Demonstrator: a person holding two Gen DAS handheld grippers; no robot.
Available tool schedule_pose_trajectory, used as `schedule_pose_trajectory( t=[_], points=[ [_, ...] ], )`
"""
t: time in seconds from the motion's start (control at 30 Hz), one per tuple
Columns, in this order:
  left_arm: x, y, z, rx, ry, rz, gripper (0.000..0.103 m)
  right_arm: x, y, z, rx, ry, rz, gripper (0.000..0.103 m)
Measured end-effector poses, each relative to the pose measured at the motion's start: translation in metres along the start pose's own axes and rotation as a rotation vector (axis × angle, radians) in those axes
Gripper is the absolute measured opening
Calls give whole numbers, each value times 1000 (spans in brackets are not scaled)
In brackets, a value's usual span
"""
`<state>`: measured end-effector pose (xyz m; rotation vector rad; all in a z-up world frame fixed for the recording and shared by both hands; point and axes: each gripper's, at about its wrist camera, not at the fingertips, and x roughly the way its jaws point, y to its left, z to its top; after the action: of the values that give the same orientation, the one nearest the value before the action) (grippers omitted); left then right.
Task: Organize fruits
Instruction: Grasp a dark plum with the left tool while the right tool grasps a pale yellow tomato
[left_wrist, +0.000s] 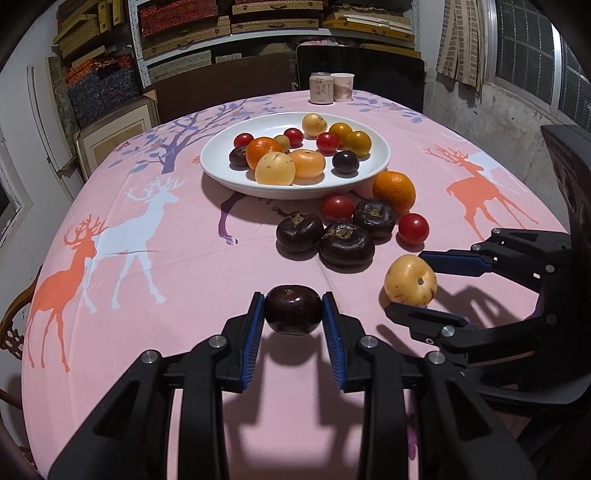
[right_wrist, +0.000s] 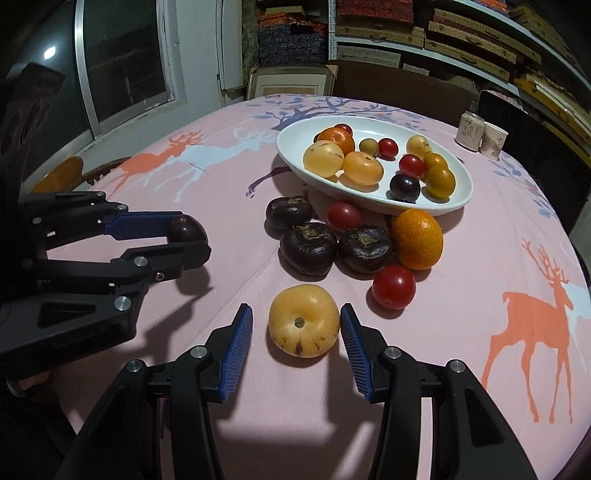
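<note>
Three dark water chestnuts (left_wrist: 341, 236) loose

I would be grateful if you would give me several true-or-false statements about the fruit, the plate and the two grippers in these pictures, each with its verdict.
1. The left gripper is shut on a dark purple fruit. True.
2. The right gripper grips the yellow fruit. False: its jaws stand either side of that fruit with gaps, and the fruit rests on the tablecloth.
3. The white plate holds no fruit. False: it holds about a dozen pieces.
4. A large orange lies on the cloth beside the plate. True.
5. A can and a paper cup stand at the far side of the table. True.
</note>
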<state>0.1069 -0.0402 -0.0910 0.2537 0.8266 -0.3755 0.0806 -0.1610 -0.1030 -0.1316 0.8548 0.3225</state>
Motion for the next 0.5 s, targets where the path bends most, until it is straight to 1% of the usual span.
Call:
schedule_pose_trajectory(
  t=[0.07,0.13,0.17,0.2,0.43,0.5],
  points=[
    [1,0,0,-3,1,-3,31,5,-2,1,3,19,-9,50],
    [1,0,0,-5,1,-5,31,8,-4,1,12,27,-1,50],
    [1,0,0,-6,1,-6,31,9,-5,1,19,27,4,48],
    [1,0,0,-5,1,-5,31,9,-7,0,28,30,12,39],
    [0,1,1,-14,-8,-2,31,2,-13,-2,68,-9,33,39],
    [-1,0,1,-14,-11,-1,31,-1,-14,-3,73,-20,27,39]
  ],
)
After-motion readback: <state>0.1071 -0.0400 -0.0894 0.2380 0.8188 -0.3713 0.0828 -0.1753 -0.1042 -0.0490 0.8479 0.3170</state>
